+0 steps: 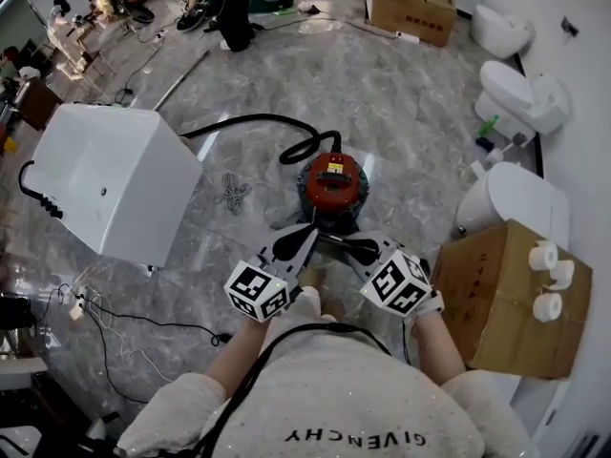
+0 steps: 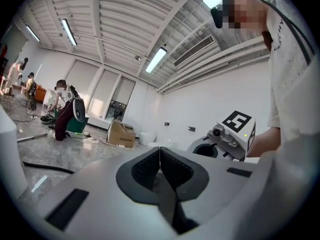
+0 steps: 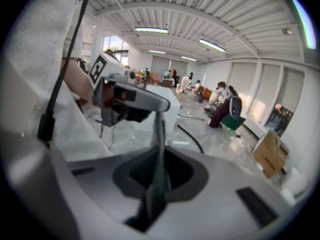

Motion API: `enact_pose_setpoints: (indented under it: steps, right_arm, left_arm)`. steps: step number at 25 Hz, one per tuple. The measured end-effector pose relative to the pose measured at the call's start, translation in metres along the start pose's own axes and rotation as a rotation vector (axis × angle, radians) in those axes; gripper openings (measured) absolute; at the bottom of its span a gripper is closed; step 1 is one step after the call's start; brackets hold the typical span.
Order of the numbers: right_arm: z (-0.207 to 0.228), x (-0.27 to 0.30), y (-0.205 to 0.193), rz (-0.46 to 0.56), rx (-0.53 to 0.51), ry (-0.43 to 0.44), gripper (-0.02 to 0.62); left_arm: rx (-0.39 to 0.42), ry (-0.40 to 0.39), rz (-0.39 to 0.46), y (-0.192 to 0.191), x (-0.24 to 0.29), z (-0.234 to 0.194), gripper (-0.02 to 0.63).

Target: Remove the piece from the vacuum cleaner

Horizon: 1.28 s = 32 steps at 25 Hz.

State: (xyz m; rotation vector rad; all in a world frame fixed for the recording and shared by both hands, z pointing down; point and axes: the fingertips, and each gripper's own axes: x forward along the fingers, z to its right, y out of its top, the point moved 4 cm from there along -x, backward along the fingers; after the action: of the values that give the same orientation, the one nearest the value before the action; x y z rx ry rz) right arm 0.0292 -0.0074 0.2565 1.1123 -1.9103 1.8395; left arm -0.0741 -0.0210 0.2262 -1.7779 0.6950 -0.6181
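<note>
Vacuum (image 1: 330,185): it stands on the marble floor (image 1: 410,113) straight ahead of you, a round dark body with a red top, in the middle of the head view. At the far left a white cabinet (image 1: 105,184) lies tilted on the floor, with loose cables (image 1: 143,327) trailing below it. From there a black hose (image 1: 258,122) curves rightward across the floor and loops into the vacuum's back. Your left gripper (image 1: 307,233) is held low in front of you with its tips toward the vacuum's near side. Its own view shows its jaws (image 2: 160,151) pressed together with nothing between them. Just beside it your right gripper (image 1: 334,243) angles inward, so the two tips nearly meet. Its jaws (image 3: 159,121) are likewise closed into a thin seam with nothing seen in them. From above, both tips seem to stop just short of the vacuum, though you cannot tell there whether they touch it. Farther right, white toilets (image 1: 520,93) line the wall. A cardboard box (image 1: 501,299) sits near your right hand, with three paper rolls (image 1: 549,280) on its right edge.
</note>
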Motion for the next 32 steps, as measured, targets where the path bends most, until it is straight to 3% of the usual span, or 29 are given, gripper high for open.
enact_pose_setpoints:
  steps: [9,32]
  right_arm:
    - [-0.007,-0.005,0.007,0.002,-0.046,0.003,0.04]
    - [-0.013,-0.012,0.006,0.007,-0.031,-0.02,0.04]
  left_arm:
    - [0.021,0.015,0.033,0.006,-0.01,0.005,0.021]
    - [0.042,-0.005,0.046,0.007,-0.009,0.01,0.021]
